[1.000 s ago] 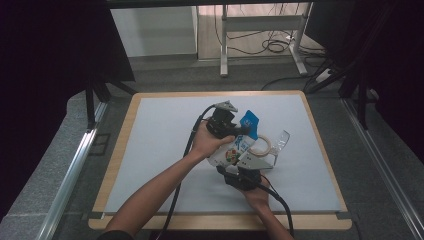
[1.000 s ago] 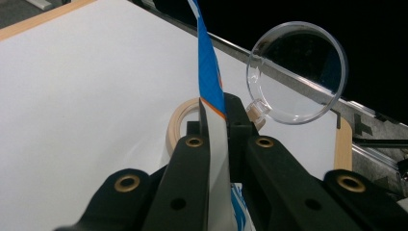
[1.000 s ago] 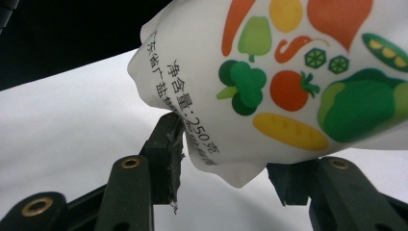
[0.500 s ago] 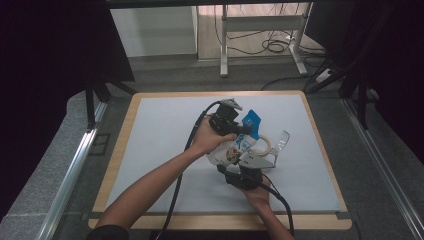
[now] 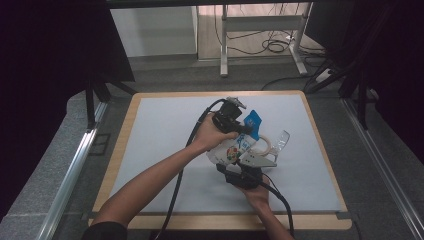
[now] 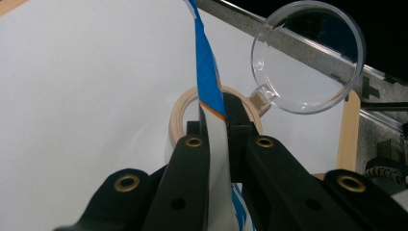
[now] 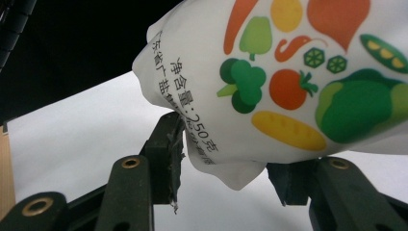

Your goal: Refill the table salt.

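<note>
Left gripper (image 5: 239,125): jaws fully closed, pinching the flat blue-and-white top edge of the bag (image 5: 235,150). In the left gripper view the bag's blue edge (image 6: 207,72) runs straight up out from between the black fingers (image 6: 238,115), pads tight on both faces of it.

Right gripper (image 5: 243,167): jaws roughly half open, set around the bag's bottom end. In the right gripper view the bag's white lower corner (image 7: 226,168), with printed vegetables and black text, hangs between the two fingers. The left-hand finger (image 7: 168,144) touches the bag's side; the other finger sits just beside the bulge, and I can't tell if it makes contact. Firm clamp or loose cradle: can't tell from the frames.

So the bag is stretched between the two grippers, off the white mat (image 5: 160,130), top end at the left fingers, bottom end at the right fingers.

Just past the left fingertips: a roll of tape (image 6: 180,115) flat on the mat, and touching its far side a clear round lid (image 6: 308,57). In the high view both lie just to the right of the bag, beside the right gripper's grey plate (image 5: 256,160).

Wooden table edge (image 5: 125,130) frames the mat.
</note>
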The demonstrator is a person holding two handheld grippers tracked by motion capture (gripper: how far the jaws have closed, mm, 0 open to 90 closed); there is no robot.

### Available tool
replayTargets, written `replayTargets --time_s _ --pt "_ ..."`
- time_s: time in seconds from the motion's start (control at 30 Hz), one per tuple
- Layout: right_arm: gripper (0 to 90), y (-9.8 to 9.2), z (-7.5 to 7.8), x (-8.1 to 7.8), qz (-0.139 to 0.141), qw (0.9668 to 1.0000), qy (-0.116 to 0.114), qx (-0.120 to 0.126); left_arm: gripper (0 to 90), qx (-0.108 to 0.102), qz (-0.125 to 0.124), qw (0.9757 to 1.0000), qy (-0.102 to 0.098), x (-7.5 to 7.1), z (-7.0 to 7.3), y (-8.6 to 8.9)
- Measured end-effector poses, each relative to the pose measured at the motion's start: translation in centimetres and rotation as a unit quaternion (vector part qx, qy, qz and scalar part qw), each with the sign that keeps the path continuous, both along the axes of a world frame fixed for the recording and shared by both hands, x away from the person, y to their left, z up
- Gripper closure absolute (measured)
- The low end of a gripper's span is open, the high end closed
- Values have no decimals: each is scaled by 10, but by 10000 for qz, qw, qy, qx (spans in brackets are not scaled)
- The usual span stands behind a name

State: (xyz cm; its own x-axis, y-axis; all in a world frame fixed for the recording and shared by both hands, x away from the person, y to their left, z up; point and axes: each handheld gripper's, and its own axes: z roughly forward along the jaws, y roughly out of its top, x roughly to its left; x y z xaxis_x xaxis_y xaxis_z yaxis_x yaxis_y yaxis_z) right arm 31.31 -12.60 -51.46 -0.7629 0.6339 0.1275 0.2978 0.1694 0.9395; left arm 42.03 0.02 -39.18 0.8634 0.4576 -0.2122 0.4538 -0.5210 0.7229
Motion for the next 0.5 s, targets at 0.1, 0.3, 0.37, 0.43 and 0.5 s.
replayTargets --time_s 0.1,0.3,0.37,0.43,0.5 --pt "526 -1 1 0 1 10000 18 43 900 46 -3 10000 -4 0 0 -3" --pt "527 -2 2 0 20 9999 48 125 900 56 39 10000 31 2 -1 -5" --pt "528 -3 2 0 34 9998 69 175 900 65 34 10000 48 2 -1 -6" --pt "530 -3 2 0 41 9998 85 189 900 76 24 10000 56 3 -2 -7" --pt "531 -3 2 0 39 9997 83 204 900 82 15 9999 66 2 -2 -8"
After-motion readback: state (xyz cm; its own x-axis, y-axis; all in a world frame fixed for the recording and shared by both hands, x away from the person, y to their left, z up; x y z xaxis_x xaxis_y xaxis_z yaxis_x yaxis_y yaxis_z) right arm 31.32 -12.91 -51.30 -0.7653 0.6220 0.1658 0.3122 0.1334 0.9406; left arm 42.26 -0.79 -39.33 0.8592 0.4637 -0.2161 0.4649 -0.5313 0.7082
